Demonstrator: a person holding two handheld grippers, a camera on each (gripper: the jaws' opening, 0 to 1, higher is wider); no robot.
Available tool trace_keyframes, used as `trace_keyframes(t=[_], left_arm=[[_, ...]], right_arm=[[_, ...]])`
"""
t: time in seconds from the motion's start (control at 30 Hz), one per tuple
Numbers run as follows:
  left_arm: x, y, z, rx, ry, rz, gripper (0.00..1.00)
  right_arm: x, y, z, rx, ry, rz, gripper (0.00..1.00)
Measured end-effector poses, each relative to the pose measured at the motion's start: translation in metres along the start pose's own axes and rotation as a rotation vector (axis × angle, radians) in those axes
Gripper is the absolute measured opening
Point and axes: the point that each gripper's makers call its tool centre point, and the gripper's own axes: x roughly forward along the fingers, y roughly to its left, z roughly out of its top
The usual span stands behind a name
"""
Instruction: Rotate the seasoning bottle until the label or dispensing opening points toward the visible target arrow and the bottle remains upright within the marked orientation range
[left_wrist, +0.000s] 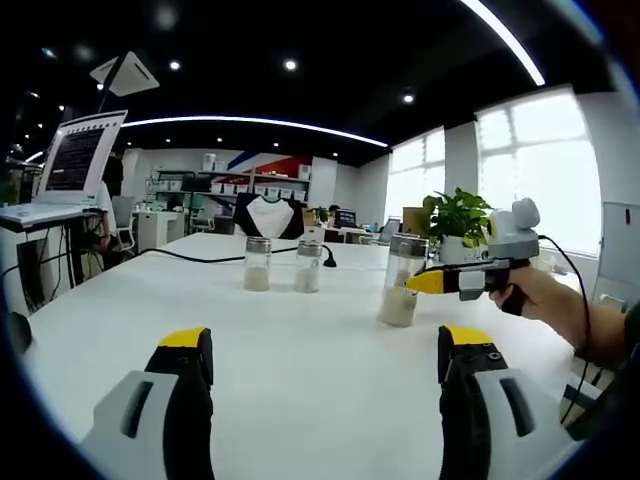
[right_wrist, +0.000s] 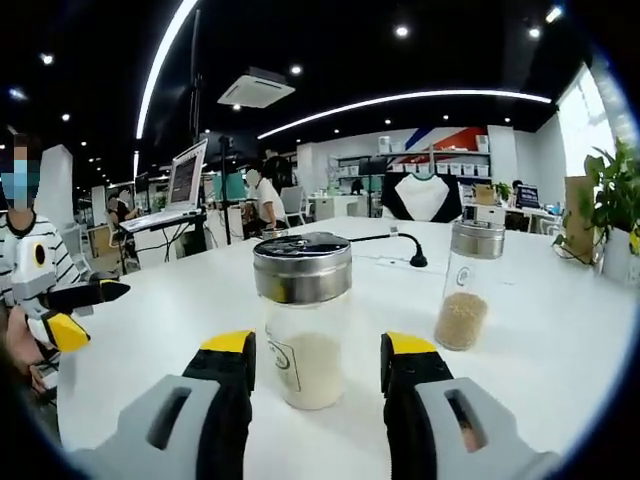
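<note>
The right gripper (right_wrist: 315, 365) straddles the upright clear glass seasoning bottle with a metal lid (right_wrist: 303, 320), jaws apart, untouching; the left gripper (left_wrist: 325, 365) hangs released above the white table (left_wrist: 300, 350).

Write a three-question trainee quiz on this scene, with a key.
1. True or false: the right gripper has lifted the near bottle off the table.
2. How many bottles stand on the table in the left gripper view? A) two B) three C) five
3. Fill in: the left gripper has its jaws ___ (open or shut).

Key
1. False: the near bottle stands on the table, between the jaws.
2. B: the near bottle plus two far bottles.
3. Open.
</note>
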Motion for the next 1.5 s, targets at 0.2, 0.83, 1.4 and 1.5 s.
trace_keyframes(t=[0.2, 0.83, 1.4, 1.5], left_arm=[[0.001, -0.002, 0.001, 0.006, -0.005, -0.006, 0.98], [0.002, -0.004, 0.001, 0.007, -0.013, -0.018, 0.98], [0.001, -0.002, 0.000, 0.001, -0.014, -0.014, 0.98], [0.001, -0.001, 0.000, -0.001, -0.014, -0.014, 0.98]], right_arm=[[-0.017, -0.008, -0.001, 0.033, -0.004, -0.011, 0.50], [-0.049, -0.031, -0.009, 0.044, -0.018, -0.096, 0.50], [-0.038, -0.059, 0.003, 0.032, -0.022, -0.167, 0.51], [-0.033, -0.069, 0.004, 0.038, -0.021, -0.183, 0.52]])
